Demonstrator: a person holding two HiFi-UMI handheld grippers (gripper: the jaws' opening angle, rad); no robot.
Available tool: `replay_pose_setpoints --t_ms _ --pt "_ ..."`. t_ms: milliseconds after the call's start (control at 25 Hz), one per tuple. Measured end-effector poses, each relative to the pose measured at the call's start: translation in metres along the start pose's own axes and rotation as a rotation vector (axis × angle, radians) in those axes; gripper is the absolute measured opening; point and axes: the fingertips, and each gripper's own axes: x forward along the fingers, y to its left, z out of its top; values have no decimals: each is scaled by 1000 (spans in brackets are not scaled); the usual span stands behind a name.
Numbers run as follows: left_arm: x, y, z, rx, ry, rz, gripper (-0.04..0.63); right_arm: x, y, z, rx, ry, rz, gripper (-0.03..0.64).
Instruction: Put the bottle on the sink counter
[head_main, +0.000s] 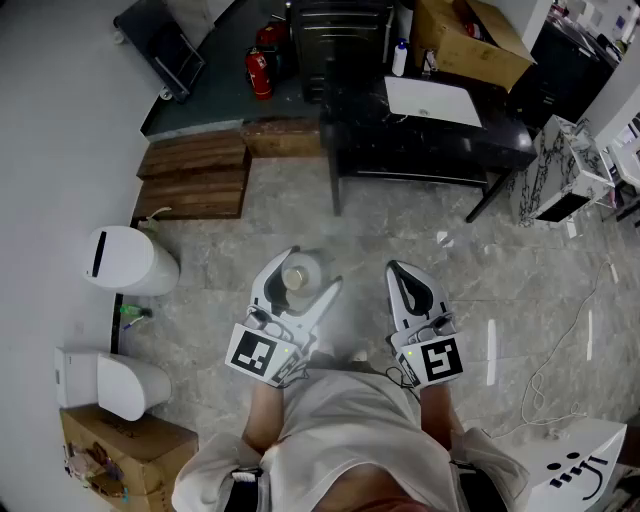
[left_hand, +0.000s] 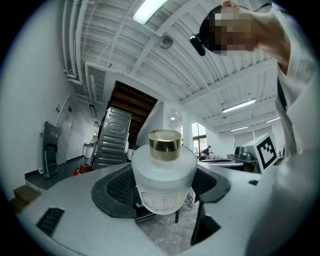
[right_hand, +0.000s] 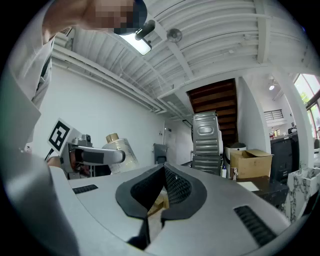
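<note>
A frosted white bottle (head_main: 296, 277) with a gold cap stands upright between the jaws of my left gripper (head_main: 297, 290), held above the marble floor. In the left gripper view the bottle (left_hand: 165, 180) fills the middle, and the left gripper (left_hand: 164, 186) is shut on its sides. My right gripper (head_main: 401, 270) hovers beside it on the right, shut and empty. In the right gripper view its jaws (right_hand: 162, 186) meet with nothing between them, and the bottle (right_hand: 120, 149) shows at the left. The dark sink counter (head_main: 420, 148) with a white basin (head_main: 432, 100) stands far ahead.
On the counter's far end are a cardboard box (head_main: 470, 40) and a small white bottle (head_main: 400, 57). Red fire extinguishers (head_main: 258, 72) and wooden steps (head_main: 195, 175) lie ahead left. A white bin (head_main: 125, 260), a toilet (head_main: 110, 385) and another box (head_main: 120, 455) line the left wall. Cables (head_main: 560, 340) trail at right.
</note>
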Motion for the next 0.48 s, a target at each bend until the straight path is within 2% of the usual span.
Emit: replay_pose_setpoints --t_ms 480 --pt "10 -21 -7 3 11 31 321 -17 -20 -7 7 -25 4 -6"
